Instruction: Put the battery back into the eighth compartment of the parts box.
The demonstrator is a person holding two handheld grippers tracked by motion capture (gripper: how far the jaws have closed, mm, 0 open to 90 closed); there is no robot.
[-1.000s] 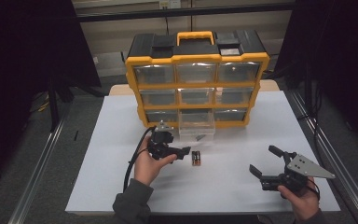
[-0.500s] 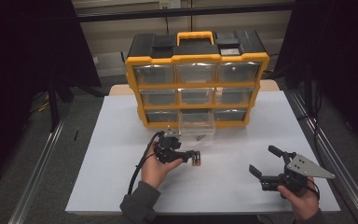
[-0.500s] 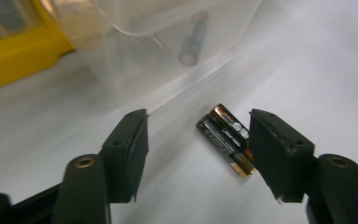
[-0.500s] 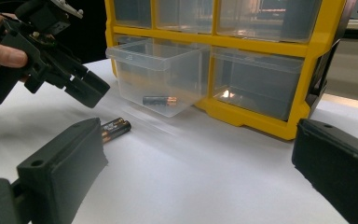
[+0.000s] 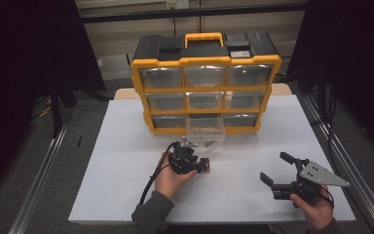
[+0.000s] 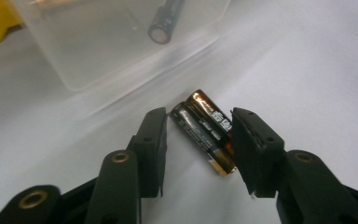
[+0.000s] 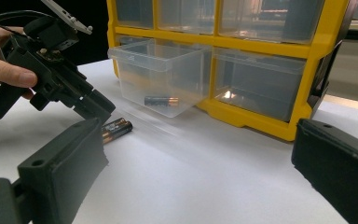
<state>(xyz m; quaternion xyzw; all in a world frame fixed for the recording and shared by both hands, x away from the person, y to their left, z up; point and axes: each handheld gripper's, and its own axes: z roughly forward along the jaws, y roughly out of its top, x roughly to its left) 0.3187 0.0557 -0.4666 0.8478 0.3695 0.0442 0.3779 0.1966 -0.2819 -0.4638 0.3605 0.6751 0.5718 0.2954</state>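
Left gripper [image 6: 198, 140] lowered, fingers closing astride batteries [image 6: 205, 130] (untouched) | long axes toward drawer [image 6: 121, 42]

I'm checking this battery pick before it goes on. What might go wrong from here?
The left hand-held gripper has just been closing around two batteries lying side by side; it may pinch both or flick one away. The pulled-out clear drawer sits close, so a lift could knock it.

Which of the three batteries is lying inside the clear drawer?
The single battery behind the pulled-out clear drawer's front wall. The other two batteries lie side by side on the white table, between the left gripper's jaws.
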